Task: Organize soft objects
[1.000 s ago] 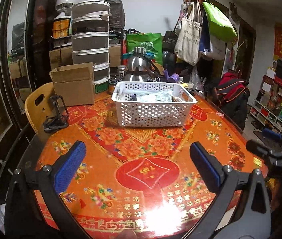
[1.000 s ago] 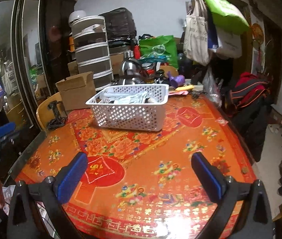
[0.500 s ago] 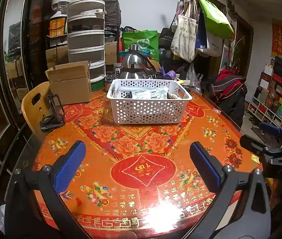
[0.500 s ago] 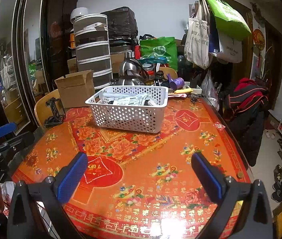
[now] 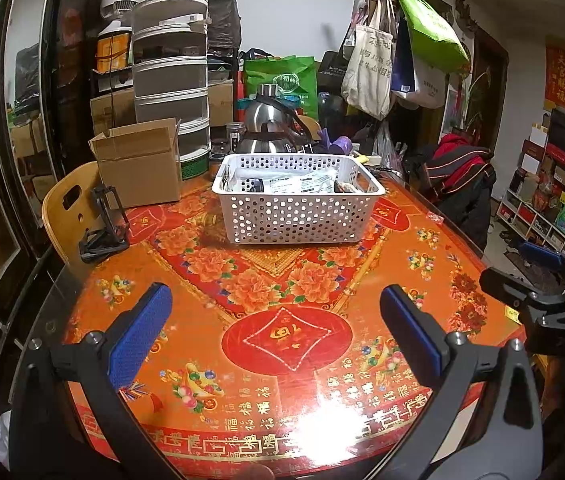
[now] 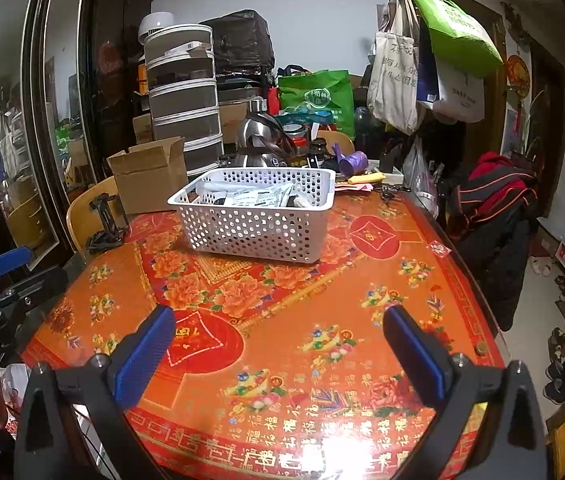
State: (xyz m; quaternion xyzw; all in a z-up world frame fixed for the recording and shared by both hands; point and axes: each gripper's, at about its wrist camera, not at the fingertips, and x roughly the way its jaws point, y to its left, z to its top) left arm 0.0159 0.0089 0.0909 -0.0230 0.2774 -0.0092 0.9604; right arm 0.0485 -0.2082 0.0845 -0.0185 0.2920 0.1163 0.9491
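While both the left gripper (image 5: 276, 330) and right gripper (image 6: 278, 340) stand spread wide and empty, the white basket (image 5: 298, 216) of packets sits well ahead of their jaws.

Round worktop (image 5: 422, 280), red-orange floral cover, bears white perforated basket (image 5: 298, 216), cardboard box (image 5: 140, 168) and black stand (image 5: 104, 226).

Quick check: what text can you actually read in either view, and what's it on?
"福", repeated: tablecloth border.
"天官赐福": red wall hanging.
"enRobot.AI", start cut off: left gripper body.
Tote bags, green bag, packets in the basket: print too blurred to read.
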